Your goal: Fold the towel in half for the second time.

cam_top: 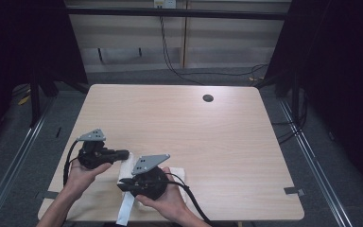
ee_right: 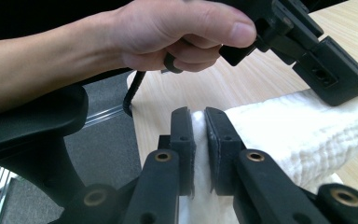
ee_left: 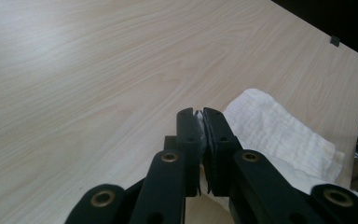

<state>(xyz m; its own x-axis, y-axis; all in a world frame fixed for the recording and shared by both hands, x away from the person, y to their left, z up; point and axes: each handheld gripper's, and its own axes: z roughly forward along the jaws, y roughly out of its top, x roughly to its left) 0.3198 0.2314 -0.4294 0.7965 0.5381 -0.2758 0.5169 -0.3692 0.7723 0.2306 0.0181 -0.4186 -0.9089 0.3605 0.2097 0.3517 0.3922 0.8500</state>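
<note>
In the high view, the person works at the table's (cam_top: pixel 179 118) near edge, at about 7 o'clock. The left gripper (cam_top: pixel 123 154) and right gripper (cam_top: pixel 124 185) each pinch a part of the white cloth (cam_top: pixel 128 165), apparently to lift or fold it between two grips. A strip of the cloth hangs over the table edge at 6 o'clock. A dark round grommet (cam_top: pixel 208 98) sits at 1 o'clock; grey carpet, cables and dark curtains surround the pale wood.

In the left gripper view, the left gripper (ee_left: pixel 199 113) is clenched on a thin cloth (ee_left: pixel 279 130) edge, the rest lying at 3 o'clock.

In the right gripper view, the right gripper (ee_right: pixel 199 114) grasps a thicker cloth (ee_right: pixel 298 140) fold; the left hand (ee_right: pixel 168 32) shows at 12 o'clock.
</note>
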